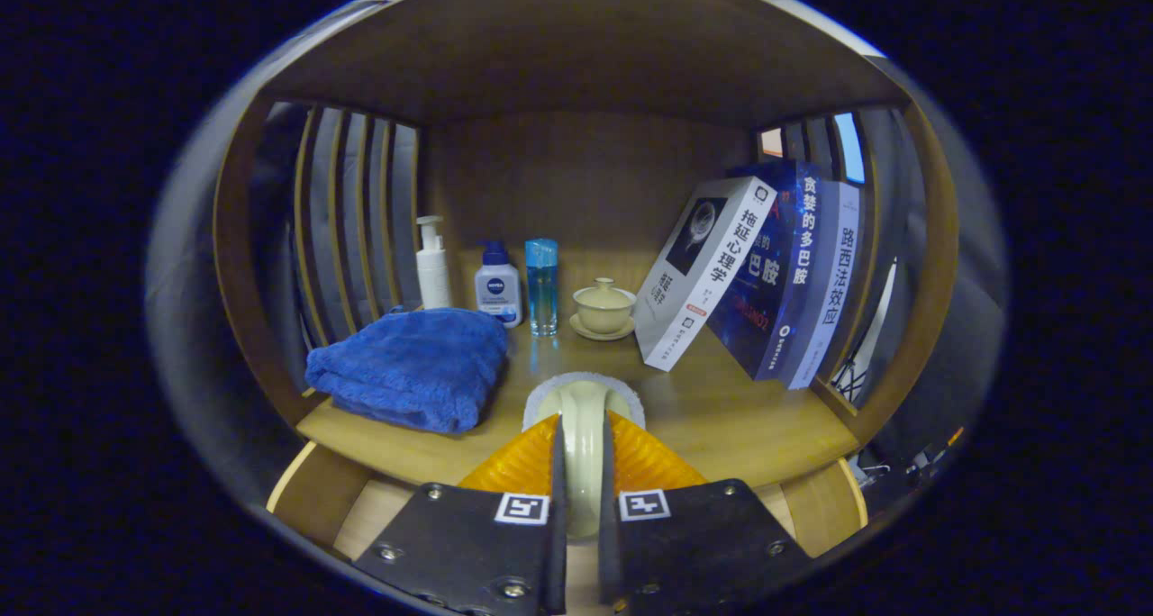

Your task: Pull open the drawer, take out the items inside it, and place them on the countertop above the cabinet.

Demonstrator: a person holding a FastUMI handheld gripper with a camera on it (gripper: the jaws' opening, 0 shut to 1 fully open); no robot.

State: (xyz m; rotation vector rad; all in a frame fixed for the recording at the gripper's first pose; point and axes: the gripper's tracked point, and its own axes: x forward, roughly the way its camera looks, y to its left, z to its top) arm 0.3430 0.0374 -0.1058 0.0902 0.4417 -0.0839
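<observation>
My gripper [584, 429] is shut on a cream-coloured rounded item [584, 400], held edge-on between both fingers. A white grainy rim [540, 398] shows just behind it; what it belongs to I cannot tell. The item hangs over the front part of the wooden countertop [721, 418], a little past its front edge. Below that edge, either side of the fingers, pale wooden parts [311, 499] of the cabinet or drawer show; the drawer's inside is hidden.
A folded blue towel [410, 368] lies left of the fingers. Beyond them stand a white pump bottle [433, 269], a white and blue bottle [498, 287], a blue clear bottle [542, 283] and a lidded cream tea bowl [603, 310]. Leaning books [757, 274] fill the right. Slatted side walls and a wooden top enclose the shelf.
</observation>
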